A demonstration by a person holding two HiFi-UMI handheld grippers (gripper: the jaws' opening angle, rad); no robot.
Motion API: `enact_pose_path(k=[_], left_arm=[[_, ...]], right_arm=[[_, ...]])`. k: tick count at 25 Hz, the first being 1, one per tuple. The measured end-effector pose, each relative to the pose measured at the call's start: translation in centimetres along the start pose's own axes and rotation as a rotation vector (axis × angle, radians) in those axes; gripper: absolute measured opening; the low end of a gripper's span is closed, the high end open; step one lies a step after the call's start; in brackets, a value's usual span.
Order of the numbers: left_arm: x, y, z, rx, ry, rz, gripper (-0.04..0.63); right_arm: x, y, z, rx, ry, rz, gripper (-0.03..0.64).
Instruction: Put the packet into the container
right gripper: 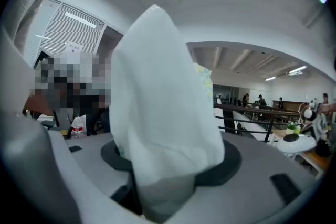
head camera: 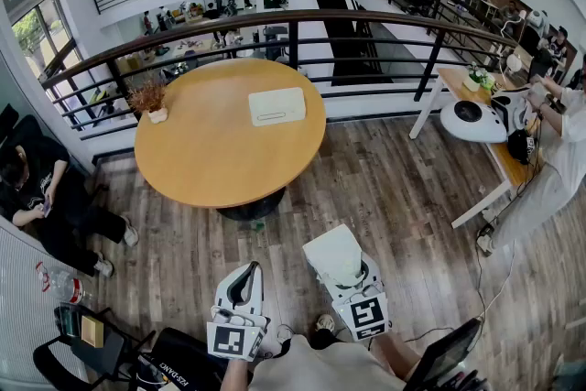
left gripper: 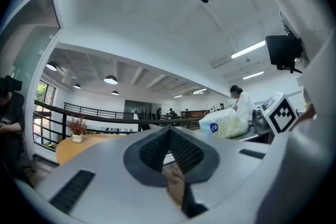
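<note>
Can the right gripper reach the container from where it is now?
Probably not yet. The container sits on the table, with floor between it and the right gripper holding the packet. Nothing blocks the way; stepping closer should do.

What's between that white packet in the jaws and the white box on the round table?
Wooden plank floor, then bare round wooden tabletop; the head view shows it.

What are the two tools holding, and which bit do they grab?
The right tool pinches the white packet by one end; the rest sticks out past its jaws. The left tool holds nothing, jaws together.
</note>
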State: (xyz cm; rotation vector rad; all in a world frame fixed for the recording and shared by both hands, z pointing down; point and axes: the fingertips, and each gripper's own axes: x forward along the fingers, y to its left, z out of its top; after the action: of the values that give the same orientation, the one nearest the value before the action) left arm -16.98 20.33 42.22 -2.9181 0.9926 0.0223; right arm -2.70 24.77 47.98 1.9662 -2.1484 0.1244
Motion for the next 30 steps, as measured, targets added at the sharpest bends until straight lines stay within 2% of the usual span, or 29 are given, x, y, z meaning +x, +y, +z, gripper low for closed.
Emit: enact_pose_path(k=[9, 17, 22, 24, 30], left_arm=[[-0.7, -1.8, 0.3, -0.001, -0.005, -0.007, 0.005], [-1.0, -2.8, 1.3, -0.001, -0.014, -0.011, 0.005], [-1.2, -2.5, 3.0, 0.010, -0.049, 0.004, 0.006], [-0.8, -2.3, 3.6, 0.012, -0.056, 0.002, 0.005], [-0.3, -5.2, 2.7, 0.008, -0.024, -0.031, 0.005]], right_arm=[[-1.3, -0.9, -0.2, -0.007, -0.006, -0.041, 0.290], [-2.1, -0.8, 0.5, 0.040, -0.054, 0.002, 0.290], [-1.6, -1.0, 1.6, -0.008, -0.015, 0.013, 0.290], [-1.0, -1.3, 2.7, -0.025, -0.033, 0.010, 0.290], [-3.0, -2.4, 1.9, 0.012, -0.065, 0.015, 0.290]])
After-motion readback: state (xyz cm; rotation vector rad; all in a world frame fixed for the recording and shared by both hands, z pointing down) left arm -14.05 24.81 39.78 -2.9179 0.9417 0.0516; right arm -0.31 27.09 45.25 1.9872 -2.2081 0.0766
